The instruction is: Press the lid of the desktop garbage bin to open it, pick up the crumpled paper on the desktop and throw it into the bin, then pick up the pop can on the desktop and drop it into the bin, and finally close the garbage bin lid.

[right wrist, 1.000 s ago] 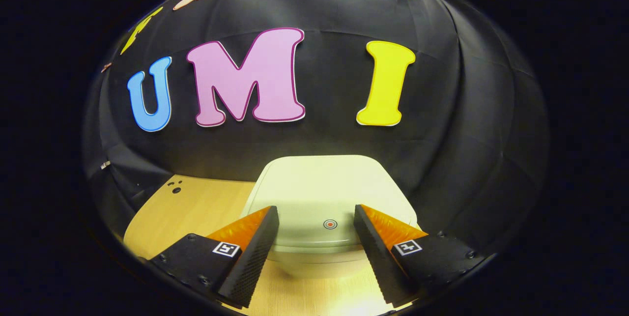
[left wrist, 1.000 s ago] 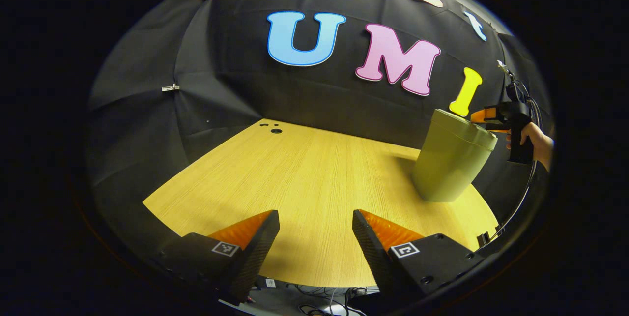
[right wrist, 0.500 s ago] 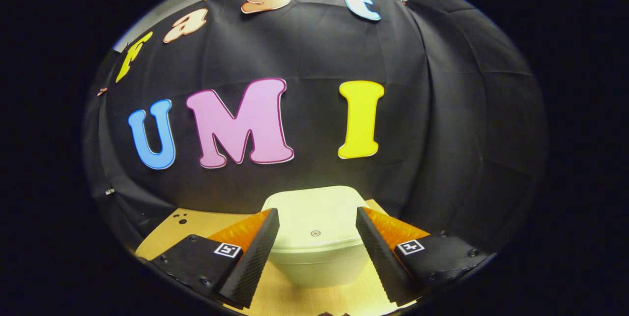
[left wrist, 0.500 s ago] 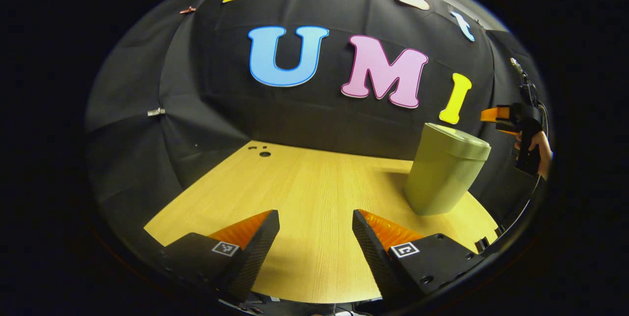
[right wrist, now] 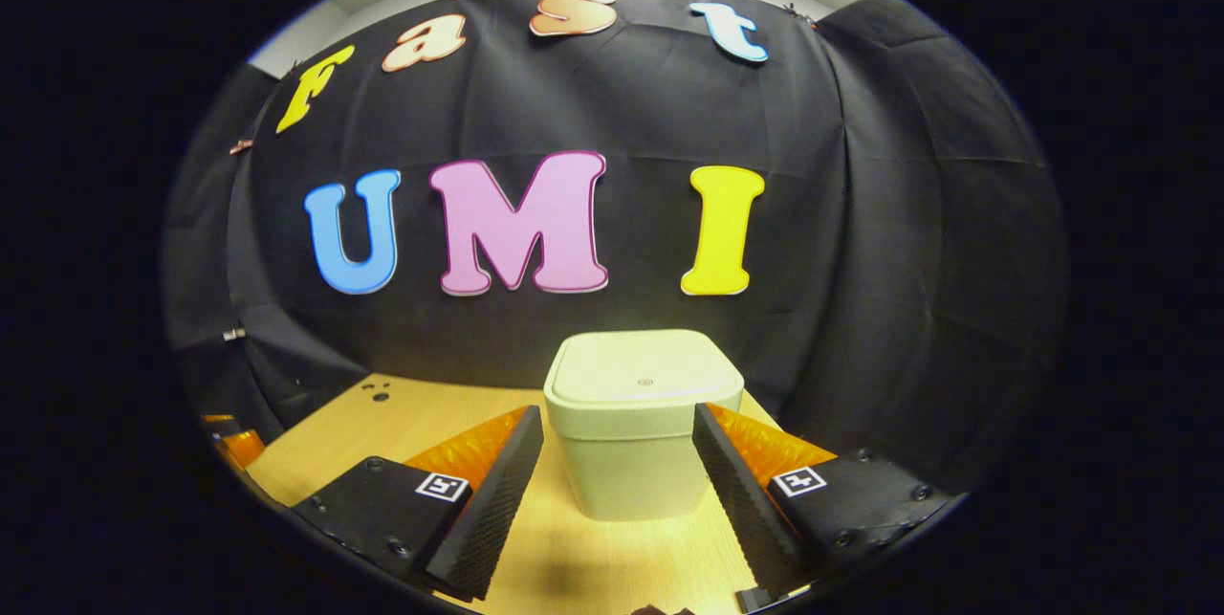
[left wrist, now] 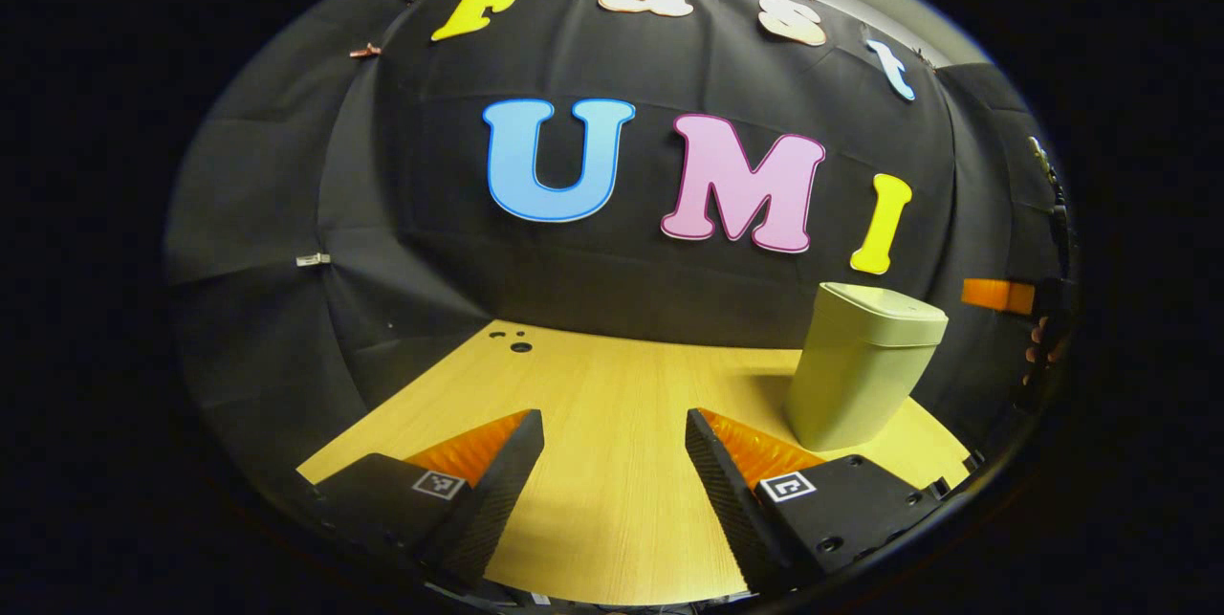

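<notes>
**Meanwhile, a closed bin alone on the counter**

Around the garbage bin (right wrist: 643,424) the wooden counter (left wrist: 593,424) lies bare, its pale grain running toward the black cloth wall (left wrist: 430,213) behind. A few small round holes (left wrist: 516,343) mark the counter's far left corner, and a metal clip (left wrist: 312,259) pinches a fold of the cloth on the left.

From the right gripper view, the right claw (right wrist: 617,491) hangs with its two fingers apart and gripping nothing. The bin stands on the counter ahead of them, seen in the gap between the tips, with open space on either side. At the left rim of that view an orange part of the other gripper (right wrist: 229,443) peeks in.

In the left gripper view, the left claw (left wrist: 614,491) is likewise spread wide over open counter and clamps nothing. The bin (left wrist: 861,371) sits well off to its right, near the counter's far right edge. Past the bin, at the very rim, an orange piece of the right claw (left wrist: 994,295) and a few fingers of the hand (left wrist: 1038,352) holding it are visible.

The bin is a squarish, pale green plastic tub with rounded corners, upright, narrowing slightly downward. Its lid (right wrist: 643,374) lies flat and shut, with a small round mark at the front centre. No writing on it is legible. Each claw's fingers carry small square black-and-white marker tags (right wrist: 440,485).
</notes>
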Demonstrator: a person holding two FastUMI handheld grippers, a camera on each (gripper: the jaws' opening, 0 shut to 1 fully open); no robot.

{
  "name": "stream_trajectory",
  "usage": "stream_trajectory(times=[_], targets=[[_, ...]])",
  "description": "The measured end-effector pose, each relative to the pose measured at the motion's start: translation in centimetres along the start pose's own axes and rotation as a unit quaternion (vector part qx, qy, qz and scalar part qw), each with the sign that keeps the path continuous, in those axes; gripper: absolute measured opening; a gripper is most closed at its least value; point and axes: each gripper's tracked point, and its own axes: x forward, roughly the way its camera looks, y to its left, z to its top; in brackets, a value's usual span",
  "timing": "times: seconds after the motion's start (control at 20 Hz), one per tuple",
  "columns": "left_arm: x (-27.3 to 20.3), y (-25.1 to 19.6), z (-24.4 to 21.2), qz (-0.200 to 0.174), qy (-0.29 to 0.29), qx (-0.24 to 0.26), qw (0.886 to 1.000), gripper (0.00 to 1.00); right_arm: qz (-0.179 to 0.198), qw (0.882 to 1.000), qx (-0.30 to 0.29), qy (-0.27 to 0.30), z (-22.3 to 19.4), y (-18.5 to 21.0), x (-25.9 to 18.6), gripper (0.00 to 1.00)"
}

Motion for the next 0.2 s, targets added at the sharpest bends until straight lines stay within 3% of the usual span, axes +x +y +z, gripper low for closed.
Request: stream_trajectory(times=[0.2], targets=[[-1.0, -1.1, -1.3, -0.006, 0.001, -0.001, 1.0, 0.96, 0.006, 1.0, -0.01, 0.016, -2.9, 1.0, -2.1, 0.99]])
